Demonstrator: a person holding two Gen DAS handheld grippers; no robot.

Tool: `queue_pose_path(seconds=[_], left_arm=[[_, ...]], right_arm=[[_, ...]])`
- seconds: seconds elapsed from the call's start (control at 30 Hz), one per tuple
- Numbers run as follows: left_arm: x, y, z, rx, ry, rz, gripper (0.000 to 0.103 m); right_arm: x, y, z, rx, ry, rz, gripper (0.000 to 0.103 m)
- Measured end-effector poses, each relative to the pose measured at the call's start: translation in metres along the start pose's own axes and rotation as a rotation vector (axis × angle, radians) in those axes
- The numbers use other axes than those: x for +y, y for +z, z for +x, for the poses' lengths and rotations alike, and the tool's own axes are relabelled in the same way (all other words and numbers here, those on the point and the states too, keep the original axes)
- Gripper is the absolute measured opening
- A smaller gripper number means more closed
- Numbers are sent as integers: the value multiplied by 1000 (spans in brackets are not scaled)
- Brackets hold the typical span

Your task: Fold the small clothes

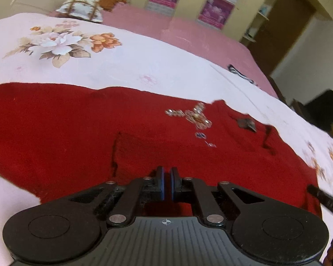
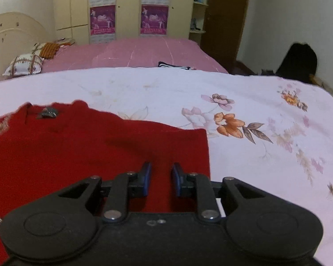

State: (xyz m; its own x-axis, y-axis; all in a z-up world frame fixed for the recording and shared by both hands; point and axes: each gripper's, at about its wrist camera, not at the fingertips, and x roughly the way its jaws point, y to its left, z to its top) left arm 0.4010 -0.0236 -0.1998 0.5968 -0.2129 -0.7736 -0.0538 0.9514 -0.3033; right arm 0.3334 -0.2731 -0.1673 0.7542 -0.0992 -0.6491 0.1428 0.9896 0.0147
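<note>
Lying flat: a red sweater is spread on the floral bedsheet, which covers the near part of the bed.
Sweater details: a beaded ornament is seen on the chest, and a dark label sits at the neckline; the label is also seen in the right wrist view.
Sweater fold: a raised edge of cloth is seen just ahead and to the left of the left tongs, where one layer lies over another.
Left tongs: they are held low over the red cloth, with the two blue pads nearly together and only a thin slit between them; whether cloth is pinched there cannot be told.
Right tongs: they are released, with a clear gap between the blue pads, and red cloth is seen through that gap; they are placed near the sweater's straight right edge.
Bedsheet pattern: orange and pale pink flowers are printed to the right of the sweater.
Farther bed: a pink cover is seen beyond the floral sheet, with a dark and white striped item lying at the border of the two.
Pillows: a patterned pillow is seen at the head end, beside an orange cloth.
Background: cream wardrobes carry pink posters.
</note>
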Motion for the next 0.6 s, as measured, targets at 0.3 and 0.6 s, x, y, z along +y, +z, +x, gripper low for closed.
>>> queue_pose_path(seconds=[0.3, 0.6], left_arm=[[42, -23, -43, 28, 65, -72, 6], [111, -40, -99, -169, 207, -107, 103]], right_arm=[[60, -22, -48, 17, 221, -23, 36], [133, -26, -74, 7, 317, -93, 45]])
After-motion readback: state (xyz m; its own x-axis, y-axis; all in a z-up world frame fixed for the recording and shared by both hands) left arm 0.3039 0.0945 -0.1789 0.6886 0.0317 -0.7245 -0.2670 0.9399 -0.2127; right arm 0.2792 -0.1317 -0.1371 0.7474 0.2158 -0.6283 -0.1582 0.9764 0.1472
